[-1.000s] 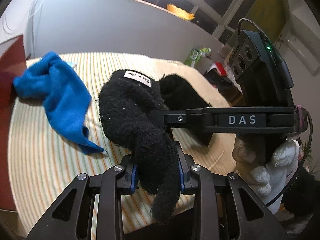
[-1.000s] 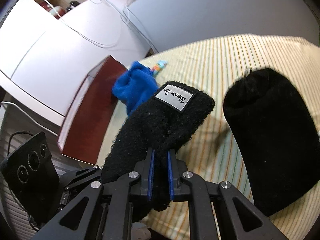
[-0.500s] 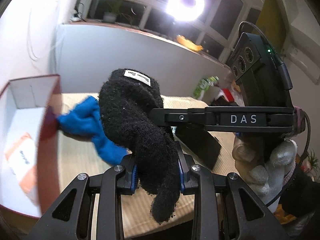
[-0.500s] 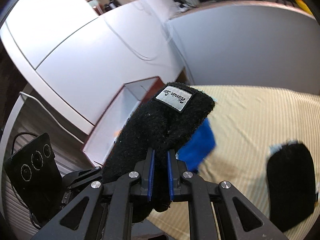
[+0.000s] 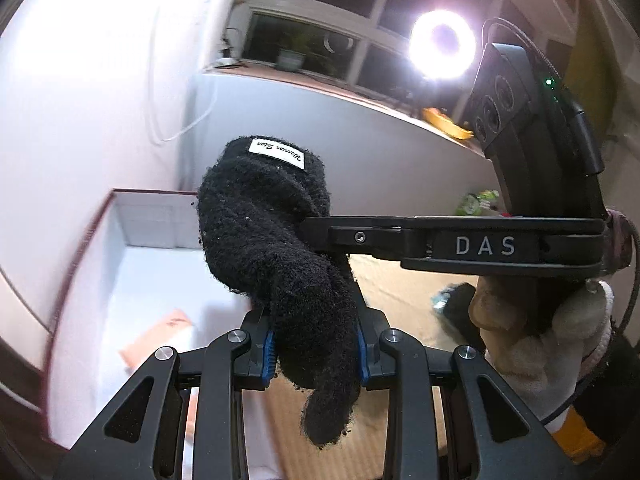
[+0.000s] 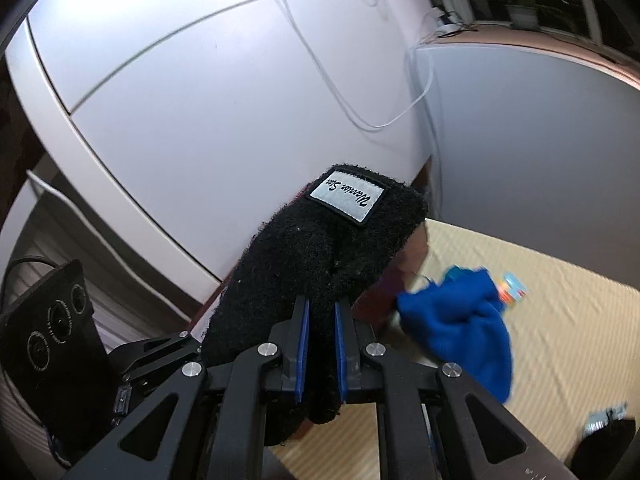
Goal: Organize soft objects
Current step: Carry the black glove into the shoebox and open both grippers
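I've swung the black sock (image 5: 276, 256), clamped by my left gripper (image 5: 316, 350) and right gripper (image 6: 320, 344), up off the striped bed (image 6: 560, 320) to above the open box (image 5: 132, 264), so dropping comes next.

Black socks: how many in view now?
2. One black sock is clamped by both the left gripper and the right gripper. The second sock lies on the striped cover. More may be hidden.
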`<state>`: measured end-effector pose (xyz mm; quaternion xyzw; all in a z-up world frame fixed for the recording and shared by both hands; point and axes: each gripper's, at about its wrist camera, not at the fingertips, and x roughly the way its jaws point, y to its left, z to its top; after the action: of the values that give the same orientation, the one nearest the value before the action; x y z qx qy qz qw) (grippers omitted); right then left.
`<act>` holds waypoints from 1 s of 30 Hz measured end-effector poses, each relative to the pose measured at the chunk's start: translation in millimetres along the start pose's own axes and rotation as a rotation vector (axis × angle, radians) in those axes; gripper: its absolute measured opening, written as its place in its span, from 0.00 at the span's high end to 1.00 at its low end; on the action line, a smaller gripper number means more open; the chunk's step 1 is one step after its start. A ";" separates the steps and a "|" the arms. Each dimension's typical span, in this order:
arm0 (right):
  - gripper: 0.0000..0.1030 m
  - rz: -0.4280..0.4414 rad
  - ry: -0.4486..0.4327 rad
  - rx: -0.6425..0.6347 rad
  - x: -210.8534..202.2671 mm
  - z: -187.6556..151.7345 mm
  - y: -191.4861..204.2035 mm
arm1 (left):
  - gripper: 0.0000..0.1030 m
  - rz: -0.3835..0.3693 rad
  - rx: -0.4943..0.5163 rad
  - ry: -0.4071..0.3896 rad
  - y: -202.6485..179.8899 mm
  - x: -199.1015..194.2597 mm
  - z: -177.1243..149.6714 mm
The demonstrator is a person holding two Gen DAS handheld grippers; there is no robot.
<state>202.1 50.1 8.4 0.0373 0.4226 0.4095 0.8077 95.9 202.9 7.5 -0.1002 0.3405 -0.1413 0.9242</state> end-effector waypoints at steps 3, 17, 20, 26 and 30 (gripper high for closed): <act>0.89 -0.004 0.018 -0.019 23.5 13.1 8.1 | 0.73 0.032 -0.038 0.013 20.8 7.6 3.1; 0.88 -0.035 0.110 -0.077 107.1 36.0 17.1 | 0.73 0.192 -0.124 0.104 66.6 48.0 3.8; 0.84 -0.050 0.120 -0.081 112.8 37.4 15.3 | 0.70 0.212 -0.127 0.112 66.4 52.3 4.1; 0.56 -0.074 0.115 -0.077 103.8 36.9 7.5 | 0.37 0.281 -0.152 0.124 67.1 53.8 -2.9; 0.52 -0.073 0.099 -0.070 87.8 35.4 -3.7 | 0.35 0.301 -0.167 0.121 66.0 47.2 -8.1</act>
<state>256.6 118.6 -27.7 -0.0268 0.4484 0.3957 0.8010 137.7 248.7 -45.5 -0.1158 0.4171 0.0213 0.9012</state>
